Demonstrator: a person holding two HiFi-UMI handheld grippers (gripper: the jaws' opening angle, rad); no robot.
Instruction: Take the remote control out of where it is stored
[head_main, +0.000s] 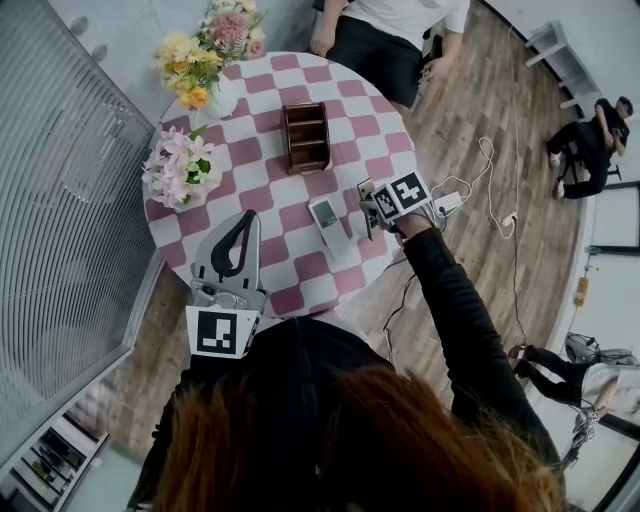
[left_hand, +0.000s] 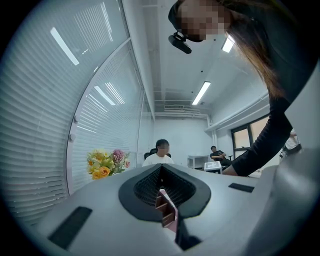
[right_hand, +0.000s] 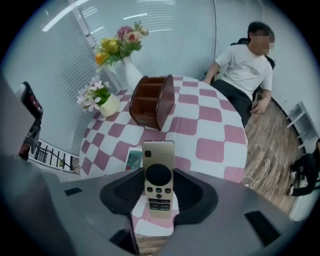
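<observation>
The right tongs (right_hand: 159, 176) are clamped on the gold remote control (right_hand: 159, 182), jaws partway apart and pressing its long edges, button face toward the camera. It is out of the wooden organizer (head_main: 307, 137), held over the checked desk (head_main: 380, 125) on the organizer's near side. A white handset (head_main: 325, 215) lies flat there too. The left tongs (head_main: 243, 225) are closed together, empty, nearer the person than the organizer.
</observation>
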